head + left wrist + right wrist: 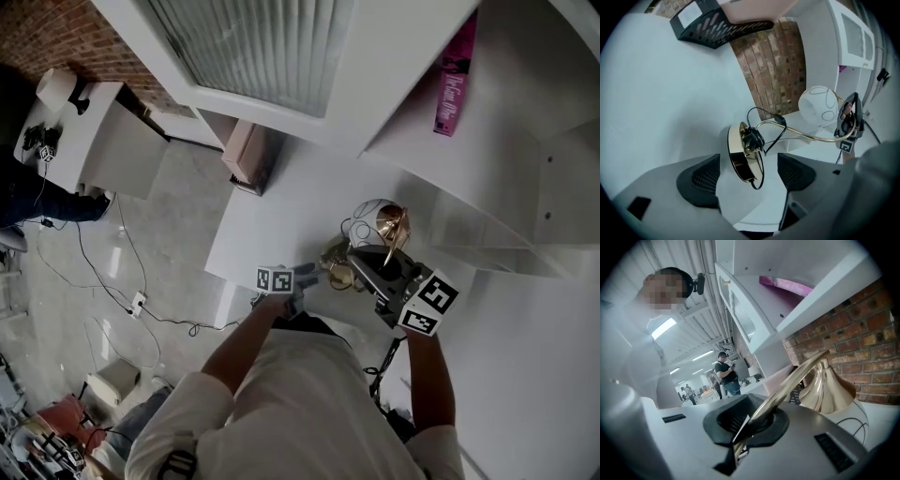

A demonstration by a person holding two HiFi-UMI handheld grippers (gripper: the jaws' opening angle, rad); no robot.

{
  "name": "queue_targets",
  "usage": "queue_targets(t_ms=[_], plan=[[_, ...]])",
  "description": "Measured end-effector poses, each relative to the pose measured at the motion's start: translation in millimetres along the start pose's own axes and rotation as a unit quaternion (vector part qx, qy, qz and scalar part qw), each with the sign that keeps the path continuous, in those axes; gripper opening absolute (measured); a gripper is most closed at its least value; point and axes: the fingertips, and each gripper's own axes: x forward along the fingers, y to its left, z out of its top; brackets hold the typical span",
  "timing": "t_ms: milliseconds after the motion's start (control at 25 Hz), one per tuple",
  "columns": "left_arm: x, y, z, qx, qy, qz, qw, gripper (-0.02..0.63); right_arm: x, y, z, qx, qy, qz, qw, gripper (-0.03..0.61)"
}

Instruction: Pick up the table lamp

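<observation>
My right claw (750,420) is clamped on the curved stem (797,376) of the brass table lamp (380,239). The lamp's round gold base (740,152) is down at the white tabletop (272,225), and I cannot tell whether it has left the surface. My left claw (747,176) stands wide apart just short of that base, touching nothing, and a black cord (761,136) loops across the base. I judge the pickup half secured, with the second grip only lined up. Next I'd ease the left claw around the base's rim, clear of the cord, close it, then raise both together. A pink book (455,80) on the shelf well above the base carries print too small to read, and the lamp shows no brand.
</observation>
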Motion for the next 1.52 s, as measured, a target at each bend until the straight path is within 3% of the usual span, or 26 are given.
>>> queue_targets(t_ms=[160,400,600,1160,1360,1520], plan=[[13.5,-7.9,-10.8,-0.036,-0.011,-0.050,0.9980,0.373,2.4,20.1,7.4,-0.007,-0.010,0.001,1.000,0.011],[15.2,-26.8,-9.9,-0.049,-0.043,-0.105,0.9923,0.289,4.8,44.5,14.1,-0.021,-0.021,0.005,1.000,0.011],[3.6,-46.7,-5.3,-0.053,-0.066,-0.141,0.9865,0.298,6.0,68.7,22.4,-0.051,-0.019,0.019,0.998,0.011],[-36.9,-86.5,13.5,-0.071,-0.117,-0.180,0.9740,0.267,6.6,115.3,56.4,-0.097,-0.040,0.016,0.994,0.012],[-60.0,-85.6,10.7,-0.038,-0.120,-0.144,0.9815,0.242,15.0,138.8,64.2,-0.097,-0.053,0.009,0.994,0.012],[-79.5,-91.2,7.4,-0.035,-0.125,-0.150,0.9801,0.239,18.8,157.2,68.4,-0.096,-0.066,0.008,0.993,0.012]])
